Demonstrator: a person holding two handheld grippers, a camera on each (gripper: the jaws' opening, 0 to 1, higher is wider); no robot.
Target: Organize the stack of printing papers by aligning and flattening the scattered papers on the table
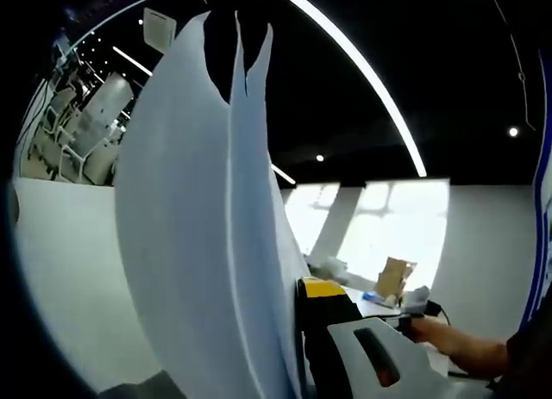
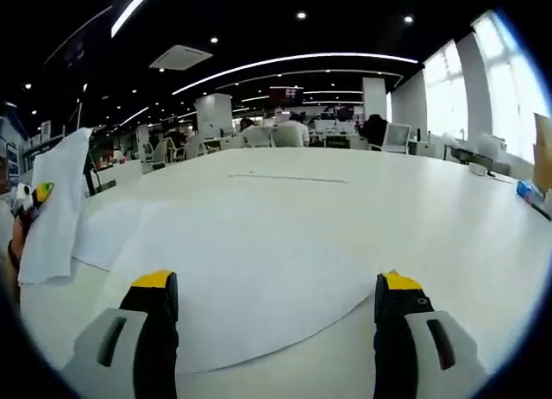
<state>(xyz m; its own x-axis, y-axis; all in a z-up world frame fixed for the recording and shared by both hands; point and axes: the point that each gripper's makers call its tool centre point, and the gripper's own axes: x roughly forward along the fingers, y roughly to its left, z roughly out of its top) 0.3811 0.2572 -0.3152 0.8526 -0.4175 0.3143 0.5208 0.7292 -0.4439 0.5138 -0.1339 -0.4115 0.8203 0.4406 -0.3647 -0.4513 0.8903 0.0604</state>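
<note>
Holding: left gripper (image 1: 302,347) has raised sheets (image 1: 207,209) standing upright in front of its camera; one yellow-tipped jaw shows just right of the paper, the other is hidden behind it, so jaws look closed on the paper edge
Raised sheets, left gripper view: several white leaves fanned at the top, edges curling apart, filling the left and middle of the view, lifted off the table
Raised sheets, right gripper view: same white bundle (image 2: 56,209) at far left, drooping down, with a yellow jaw tip beside its upper left edge
Hand: a person's hand (image 1: 448,339) at lower right of the left gripper view, gripping a dark handle; sleeve at the right edge
Flat sheets: large white papers (image 2: 241,261) lie flat on the table, overlapping, near edge curved; they sit between and just beyond the right jaws
Right gripper (image 2: 276,330): jaws wide apart, yellow tips low over the flat sheets, nothing between them; cannot tell if tips touch the paper
Table (image 2: 414,201): broad white top, running far back
Far right: brown box (image 1: 395,278) on a table near the bright windows (image 2: 504,97)
Background: office desks and chairs, ceiling light strips
</note>
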